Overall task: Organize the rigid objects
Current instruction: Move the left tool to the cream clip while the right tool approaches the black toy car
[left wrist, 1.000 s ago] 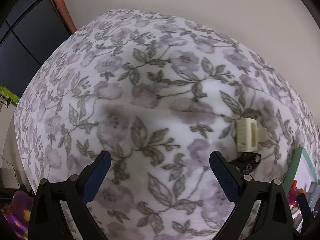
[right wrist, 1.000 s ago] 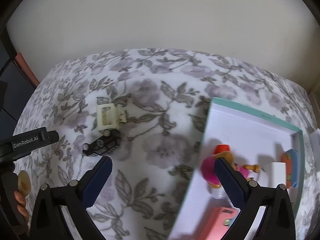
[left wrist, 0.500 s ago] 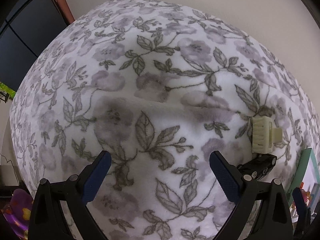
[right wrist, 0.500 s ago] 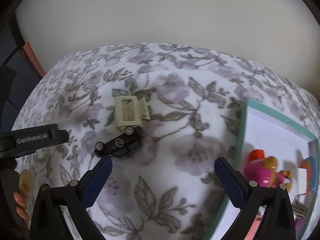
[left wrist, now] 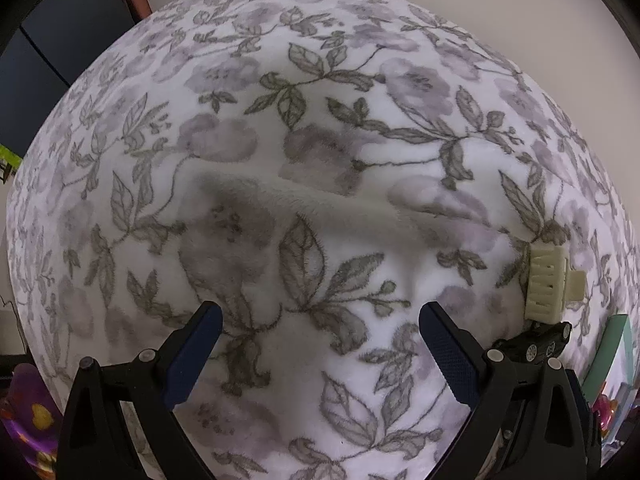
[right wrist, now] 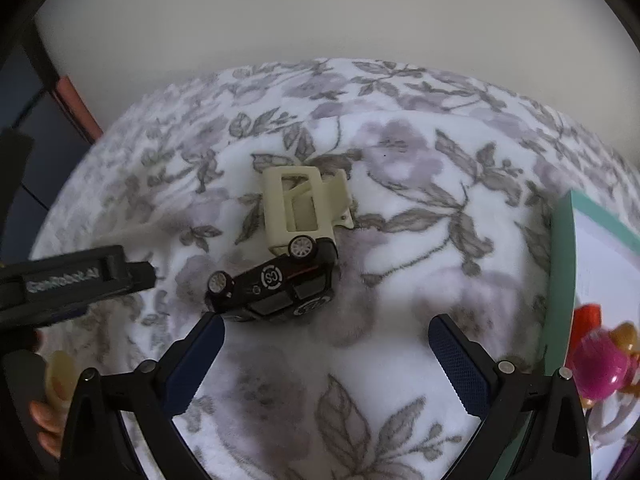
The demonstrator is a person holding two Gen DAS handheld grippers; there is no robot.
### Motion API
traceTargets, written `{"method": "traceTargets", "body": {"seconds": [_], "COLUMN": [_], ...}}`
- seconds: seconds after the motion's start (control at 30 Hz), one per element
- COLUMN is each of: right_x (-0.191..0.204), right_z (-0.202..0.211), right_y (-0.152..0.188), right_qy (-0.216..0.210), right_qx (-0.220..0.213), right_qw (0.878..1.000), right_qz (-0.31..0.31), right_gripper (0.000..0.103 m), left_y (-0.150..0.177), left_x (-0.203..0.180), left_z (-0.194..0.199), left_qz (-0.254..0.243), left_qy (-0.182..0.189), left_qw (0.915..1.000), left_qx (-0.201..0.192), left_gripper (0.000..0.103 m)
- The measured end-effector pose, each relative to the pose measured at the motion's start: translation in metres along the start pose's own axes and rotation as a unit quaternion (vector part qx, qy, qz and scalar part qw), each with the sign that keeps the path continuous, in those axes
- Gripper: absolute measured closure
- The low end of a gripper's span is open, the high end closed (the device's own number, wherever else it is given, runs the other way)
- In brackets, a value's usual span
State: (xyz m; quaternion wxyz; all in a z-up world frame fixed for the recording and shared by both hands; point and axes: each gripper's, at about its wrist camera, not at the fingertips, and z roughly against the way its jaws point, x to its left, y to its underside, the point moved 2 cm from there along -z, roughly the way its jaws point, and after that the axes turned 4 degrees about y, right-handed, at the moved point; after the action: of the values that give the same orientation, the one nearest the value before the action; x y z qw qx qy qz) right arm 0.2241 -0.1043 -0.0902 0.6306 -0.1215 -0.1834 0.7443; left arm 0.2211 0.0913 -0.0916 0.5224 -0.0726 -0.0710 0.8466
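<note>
Two loose items lay on the floral blanket point(right wrist: 400, 208): a black toy car point(right wrist: 276, 284), tipped on its side with wheels showing, and a cream plastic clip point(right wrist: 302, 208) touching the car's far edge. Right tool point(right wrist: 326, 356): fingers apart, empty, held over the blanket with the car just beyond its left fingertip. Left tool point(left wrist: 320, 344): fingers apart, empty, over bare blanket; from its view the clip point(left wrist: 550, 286) and car point(left wrist: 536, 344) sat at the right, the car partly hidden behind the right finger. Teal-rimmed white tray point(right wrist: 562, 280): at the right edge of the blanket, holding a pink round toy point(right wrist: 600, 364) and other small things, too blurred to tell.
</note>
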Motion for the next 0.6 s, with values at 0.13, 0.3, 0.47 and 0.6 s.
{"method": "traceTargets", "body": {"seconds": [0.13, 0.3, 0.47, 0.6], "right_x": [0.010, 0.027, 0.040, 0.038], "right_z": [-0.004, -0.004, -0.007, -0.006], "right_y": [-0.004, -0.006, -0.005, -0.003], "right_qy": [0.017, 0.017, 0.026, 0.012], "right_qx": [-0.002, -0.009, -0.013, -0.011], "right_qw": [1.000, 0.999, 0.997, 0.997], "right_qz": [0.025, 0.047, 0.072, 0.070], "right_gripper": [0.000, 0.000, 0.008, 0.008], "left_y": [-0.002, -0.004, -0.006, -0.008], "left_x": [0.003, 0.005, 0.010, 0.012], "left_z": [-0.003, -0.008, -0.011, -0.009], "left_qz": [0.003, 0.004, 0.010, 0.016], "left_qy": [0.006, 0.014, 0.016, 0.021], "left_qw": [1.0000, 0.9999, 0.9998, 0.9996], "left_qx": [0.003, 0.007, 0.005, 0.006], "left_gripper": [0.004, 0.004, 0.004, 0.004]}}
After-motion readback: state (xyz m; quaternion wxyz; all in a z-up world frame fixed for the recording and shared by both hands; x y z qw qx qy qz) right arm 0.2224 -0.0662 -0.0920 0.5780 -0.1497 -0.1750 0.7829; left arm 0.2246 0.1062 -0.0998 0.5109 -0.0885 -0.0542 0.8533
